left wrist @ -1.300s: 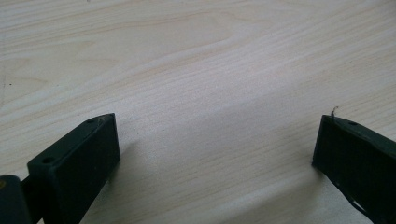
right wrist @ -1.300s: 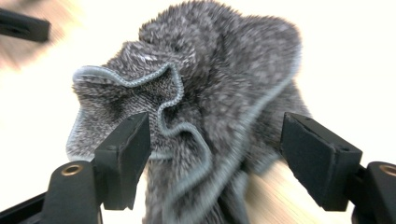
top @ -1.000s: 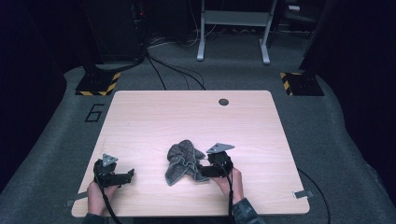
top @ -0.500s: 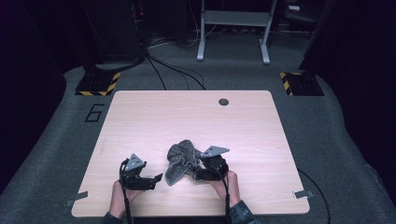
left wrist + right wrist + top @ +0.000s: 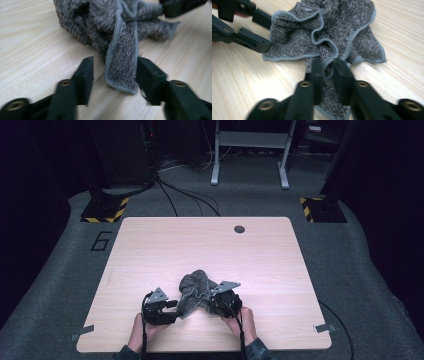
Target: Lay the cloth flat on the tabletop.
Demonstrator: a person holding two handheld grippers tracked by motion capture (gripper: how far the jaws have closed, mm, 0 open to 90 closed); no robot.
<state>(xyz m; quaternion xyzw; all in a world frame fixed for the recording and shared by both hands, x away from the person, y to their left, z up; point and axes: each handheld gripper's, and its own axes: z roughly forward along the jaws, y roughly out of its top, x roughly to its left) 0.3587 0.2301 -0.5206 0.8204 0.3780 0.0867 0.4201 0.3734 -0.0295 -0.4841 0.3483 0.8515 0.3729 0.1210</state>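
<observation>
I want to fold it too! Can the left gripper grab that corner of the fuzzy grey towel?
Probably yes. The towel corner already lies between the left gripper's jaws, which have just been closing, and nothing blocks it. The right gripper pinches another fold.

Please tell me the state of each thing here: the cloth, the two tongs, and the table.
Cloth: crumpled in a heap on the table.
Left tongs: just been closing, a cloth corner between the jaws, not yet pinched.
Right tongs: just closed, shut on a cloth fold.
Table: bare wood around the cloth.
</observation>
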